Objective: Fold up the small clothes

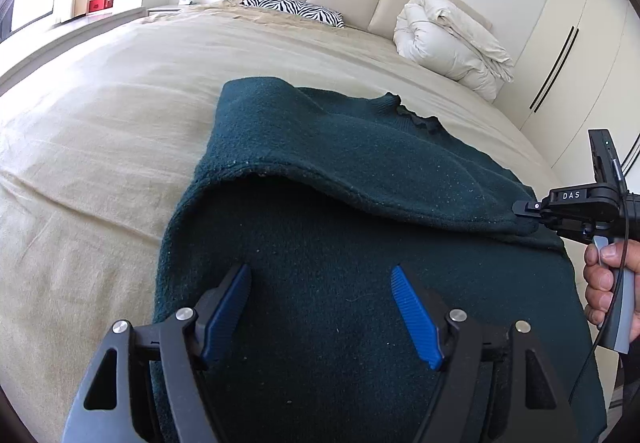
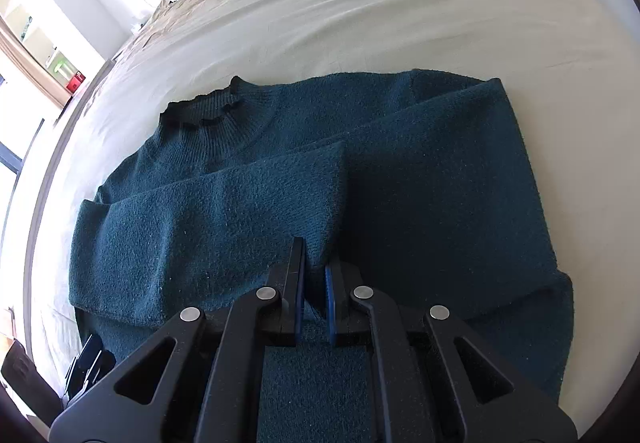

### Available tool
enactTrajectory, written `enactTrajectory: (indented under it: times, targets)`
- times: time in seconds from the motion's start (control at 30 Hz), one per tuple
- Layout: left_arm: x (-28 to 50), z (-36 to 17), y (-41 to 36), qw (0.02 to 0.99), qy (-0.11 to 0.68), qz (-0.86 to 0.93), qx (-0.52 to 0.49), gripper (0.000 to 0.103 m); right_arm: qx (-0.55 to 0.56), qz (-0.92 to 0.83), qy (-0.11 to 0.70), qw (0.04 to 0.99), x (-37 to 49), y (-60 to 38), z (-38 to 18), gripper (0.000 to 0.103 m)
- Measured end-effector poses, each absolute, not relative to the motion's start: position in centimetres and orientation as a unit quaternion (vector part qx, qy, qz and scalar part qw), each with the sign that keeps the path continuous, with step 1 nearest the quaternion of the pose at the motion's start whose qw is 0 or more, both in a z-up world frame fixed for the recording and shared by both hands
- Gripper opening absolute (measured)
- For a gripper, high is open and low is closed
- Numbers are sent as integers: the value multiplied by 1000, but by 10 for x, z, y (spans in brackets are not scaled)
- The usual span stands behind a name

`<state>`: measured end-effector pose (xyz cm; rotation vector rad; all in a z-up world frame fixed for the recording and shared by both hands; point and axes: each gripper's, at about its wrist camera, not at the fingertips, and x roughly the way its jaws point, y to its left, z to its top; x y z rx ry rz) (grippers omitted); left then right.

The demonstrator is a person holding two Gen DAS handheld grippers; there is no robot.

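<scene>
Sweater (image 2: 420, 179), dark teal knit with a ruffled collar (image 2: 200, 111), lies spread on the beige sheet of a bed (image 1: 120, 123), near its edge. 1 sleeve (image 2: 216, 211) is folded across the body, its cuff end reaching the right gripper (image 2: 315, 283). That gripper's jaws are pinched together on the sleeve end, with a fold of the knit caught between the blue pads; in the left wrist view its black tip meets the sleeve's edge at the right, and a hand (image 1: 608, 283) holds its handle. The left gripper (image 1: 320, 307) hovers over the sweater's lower body with jaws standing wide apart and only flat fabric showing between the 2 blue pads (image 1: 226, 307); nothing is gripped. At the head of the bed lie a zebra-print pillow (image 1: 292, 7) and a rolled white duvet (image 1: 452, 43), well apart from the sweater.
</scene>
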<state>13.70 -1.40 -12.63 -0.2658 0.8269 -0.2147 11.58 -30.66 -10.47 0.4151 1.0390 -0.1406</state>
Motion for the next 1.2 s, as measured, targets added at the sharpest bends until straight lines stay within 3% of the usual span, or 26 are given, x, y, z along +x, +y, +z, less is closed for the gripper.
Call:
enactTrajectory:
  times: [0.33, 0.63, 0.73, 0.83, 1.13, 1.17, 1.2]
  targets:
    - [135, -126, -1, 902, 387, -109, -157, 71, 195, -78, 492, 845, 112, -311, -103, 7]
    - [160, -85, 77, 896, 346, -85, -266, 69, 200, -71, 494, 843, 114, -315, -114, 7]
    - [193, -77, 90, 894, 347, -103, -266, 52, 197, -71, 493, 845, 114, -314, -115, 7]
    - [233, -77, 99, 874, 365, -137, -290, 43, 213, -66, 489, 843, 112, -319, -116, 7]
    - [333, -135, 86, 794, 470, -207, -324, 40, 251, -41, 489, 835, 111, -333, -123, 7]
    - [339, -144, 87, 785, 477, -213, -333, 33, 254, -39, 487, 834, 110, -335, -124, 7]
    - [343, -152, 90, 779, 480, -216, -341, 20, 258, -37, 486, 834, 110, -336, -125, 7]
